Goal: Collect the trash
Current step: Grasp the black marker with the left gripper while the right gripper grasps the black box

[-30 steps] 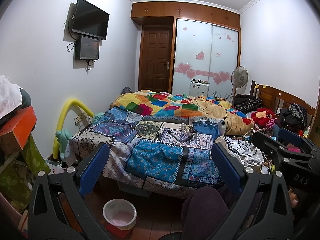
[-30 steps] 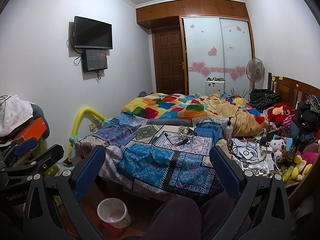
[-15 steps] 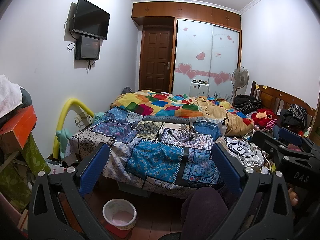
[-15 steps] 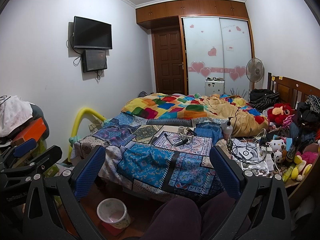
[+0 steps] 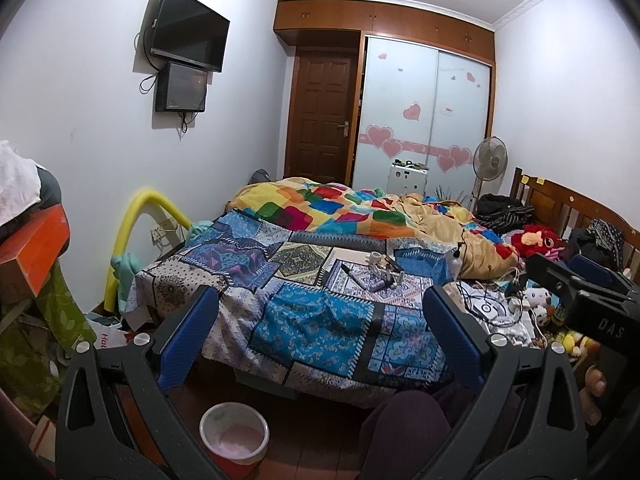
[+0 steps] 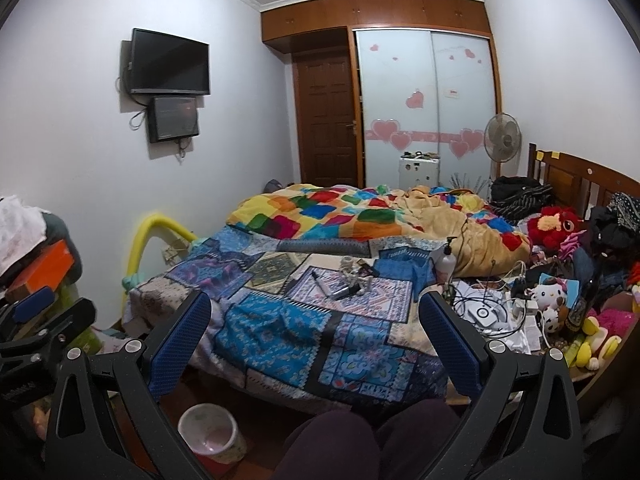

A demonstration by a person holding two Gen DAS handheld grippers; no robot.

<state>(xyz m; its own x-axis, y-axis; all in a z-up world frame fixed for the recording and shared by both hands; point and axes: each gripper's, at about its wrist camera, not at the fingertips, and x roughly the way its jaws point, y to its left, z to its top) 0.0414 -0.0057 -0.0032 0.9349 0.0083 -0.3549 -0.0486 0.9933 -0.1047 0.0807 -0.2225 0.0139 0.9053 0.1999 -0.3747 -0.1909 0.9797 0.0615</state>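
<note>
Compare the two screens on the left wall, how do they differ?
The upper TV is wide and flat, while the lower monitor is smaller, squarer and boxier. The upper TV sits above and overhangs the lower monitor. Both are black, switched off and wall-mounted, with cables hanging beside them.

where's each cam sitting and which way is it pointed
Left wrist: on the left gripper, facing across the bed toward the door; the right gripper and a knee show.
Right wrist: on the right gripper, facing likewise; the left gripper and knees show.
Shared: bed, door, trash bin on the floor.
</note>
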